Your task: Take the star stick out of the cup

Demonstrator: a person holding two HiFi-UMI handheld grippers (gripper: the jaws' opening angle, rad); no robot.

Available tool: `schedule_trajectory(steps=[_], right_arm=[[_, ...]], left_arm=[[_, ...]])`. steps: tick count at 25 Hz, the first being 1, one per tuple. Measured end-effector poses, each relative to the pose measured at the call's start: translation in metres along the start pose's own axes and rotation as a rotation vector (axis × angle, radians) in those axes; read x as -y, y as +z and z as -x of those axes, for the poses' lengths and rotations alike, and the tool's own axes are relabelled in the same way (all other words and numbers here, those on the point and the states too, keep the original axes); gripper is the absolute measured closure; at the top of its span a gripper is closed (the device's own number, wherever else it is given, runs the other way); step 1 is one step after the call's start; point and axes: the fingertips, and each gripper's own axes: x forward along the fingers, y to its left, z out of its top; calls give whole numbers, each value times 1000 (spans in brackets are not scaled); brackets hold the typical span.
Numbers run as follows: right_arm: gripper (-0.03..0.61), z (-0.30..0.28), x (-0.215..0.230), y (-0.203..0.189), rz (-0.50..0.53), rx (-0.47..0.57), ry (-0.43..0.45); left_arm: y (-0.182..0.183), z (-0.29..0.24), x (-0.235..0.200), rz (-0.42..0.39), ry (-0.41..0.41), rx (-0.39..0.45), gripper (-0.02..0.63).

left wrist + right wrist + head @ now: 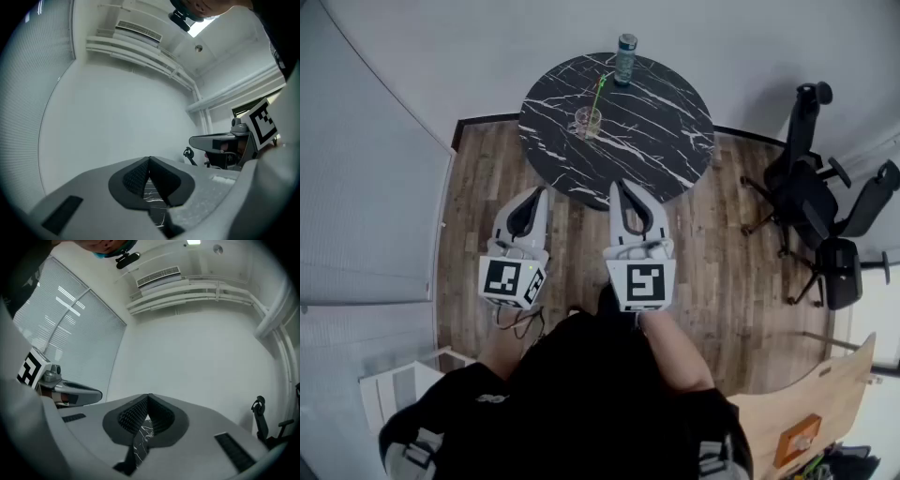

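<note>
cup stands upright on the round black marble counter, left of its centre. star stick is in the cup, green, leaning toward the far right, its top near the bottle at the far rim. cup and bottle are apart.

left tool is over the wood floor, just off the counter's near-left edge, pointing at the counter. its tips are pressed together with nothing between them; only marble shows through the slot below the tips.

right tool is beside it, its tip overlapping the counter's near rim in the head view. its tips are also pressed together and empty. both tools are well short of the cup.

two black office chairs stand to the right, off the counter.
</note>
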Motion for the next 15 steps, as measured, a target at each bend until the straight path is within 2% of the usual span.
schedule_trajectory(steps=[3, 8, 15], right_arm=[[583, 3, -5, 1, -6, 9, -16], [581, 0, -8, 2, -20, 63, 24], [581, -30, 6, -17, -28, 41, 49]], left_arm=[[-3, 4, -1, -2, -23, -2, 615], [-10, 1, -6, 6, -21, -13, 615], [-23, -32, -14, 10, -24, -44, 615]])
